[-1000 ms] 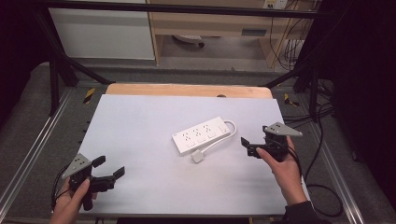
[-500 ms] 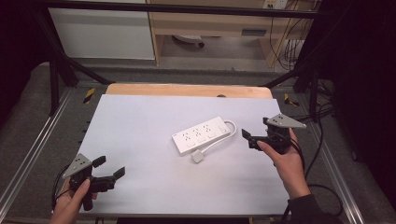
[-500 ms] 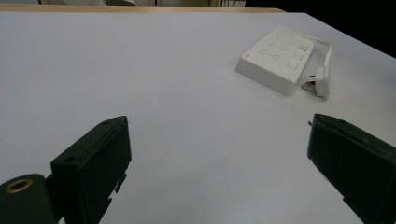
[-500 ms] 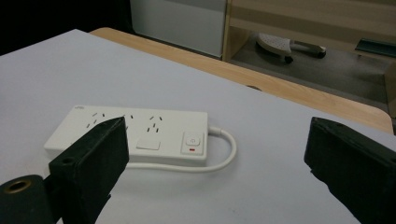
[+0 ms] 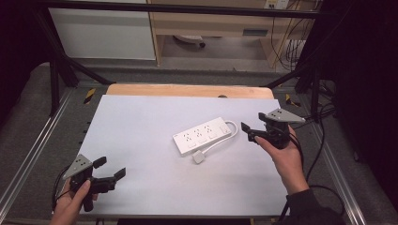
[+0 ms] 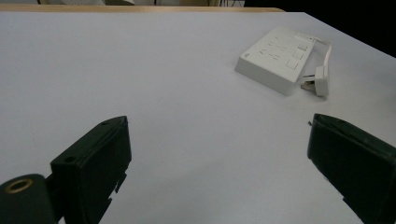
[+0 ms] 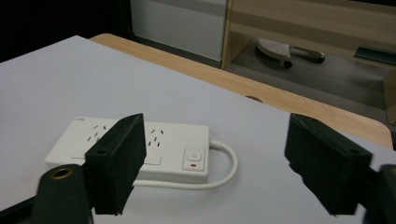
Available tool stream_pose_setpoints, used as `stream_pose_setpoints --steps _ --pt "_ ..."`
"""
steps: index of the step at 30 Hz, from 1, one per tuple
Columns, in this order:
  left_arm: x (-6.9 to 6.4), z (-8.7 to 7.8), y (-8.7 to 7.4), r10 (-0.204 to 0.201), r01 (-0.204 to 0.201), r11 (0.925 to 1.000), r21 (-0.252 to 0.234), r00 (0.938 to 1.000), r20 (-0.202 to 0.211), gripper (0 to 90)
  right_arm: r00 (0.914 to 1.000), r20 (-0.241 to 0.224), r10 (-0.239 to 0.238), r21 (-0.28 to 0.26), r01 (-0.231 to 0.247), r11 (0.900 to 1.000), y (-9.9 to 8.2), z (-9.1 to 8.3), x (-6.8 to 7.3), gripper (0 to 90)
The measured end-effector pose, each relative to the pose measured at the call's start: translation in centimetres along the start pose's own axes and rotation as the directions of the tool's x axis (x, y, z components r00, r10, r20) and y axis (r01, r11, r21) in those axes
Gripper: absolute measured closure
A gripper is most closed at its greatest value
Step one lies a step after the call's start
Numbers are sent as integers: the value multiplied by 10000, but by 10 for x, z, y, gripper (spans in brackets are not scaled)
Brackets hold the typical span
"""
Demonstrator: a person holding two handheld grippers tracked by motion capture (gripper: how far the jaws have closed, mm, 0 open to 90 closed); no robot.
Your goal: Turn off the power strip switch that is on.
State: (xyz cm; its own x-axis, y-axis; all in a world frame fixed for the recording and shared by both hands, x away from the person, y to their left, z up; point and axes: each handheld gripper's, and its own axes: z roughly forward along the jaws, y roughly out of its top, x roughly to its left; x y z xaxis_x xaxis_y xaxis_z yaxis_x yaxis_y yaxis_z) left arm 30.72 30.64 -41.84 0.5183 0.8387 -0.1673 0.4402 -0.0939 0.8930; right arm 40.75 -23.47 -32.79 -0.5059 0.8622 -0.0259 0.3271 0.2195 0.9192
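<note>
White rectangular plastic power strip (image 5: 202, 136) lies flat, slightly right of centre in the high view, on the pale grey tabletop (image 5: 141, 122), angled with its switch end toward the upper right. Its short white cord (image 5: 220, 143) loops off that end and curves back to a white plug (image 5: 199, 157) resting just beside the strip's near edge.

Right gripper (image 5: 249, 132), centre right of frame: jaws spread wide, holding nothing, near the strip's switch end but apart from it.

Left gripper (image 5: 111, 169), lower left of frame: jaws wide open, empty, well apart from the strip.
</note>
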Motion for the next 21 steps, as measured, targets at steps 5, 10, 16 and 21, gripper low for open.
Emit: stream_pose_setpoints --steps 5,10,16,21 --pt "0 0 0 12 -12 10000 2 10000 9 61 9999 42 -99 15 99 9999 3 1 -1 365" --pt "0 0 0 22 -22 10000 0 10000 10 61 9994 181 -290 -28 291 9996 5 4 -1 492" --pt "0 0 0 53 -53 10000 13 10000 8 61 9987 113 -497 -27 498 9988 6 8 -1 623" --pt "0 0 0 77 -77 10000 23 10000 16 61 9983 58 -588 -62 588 9983 7 12 0 702"
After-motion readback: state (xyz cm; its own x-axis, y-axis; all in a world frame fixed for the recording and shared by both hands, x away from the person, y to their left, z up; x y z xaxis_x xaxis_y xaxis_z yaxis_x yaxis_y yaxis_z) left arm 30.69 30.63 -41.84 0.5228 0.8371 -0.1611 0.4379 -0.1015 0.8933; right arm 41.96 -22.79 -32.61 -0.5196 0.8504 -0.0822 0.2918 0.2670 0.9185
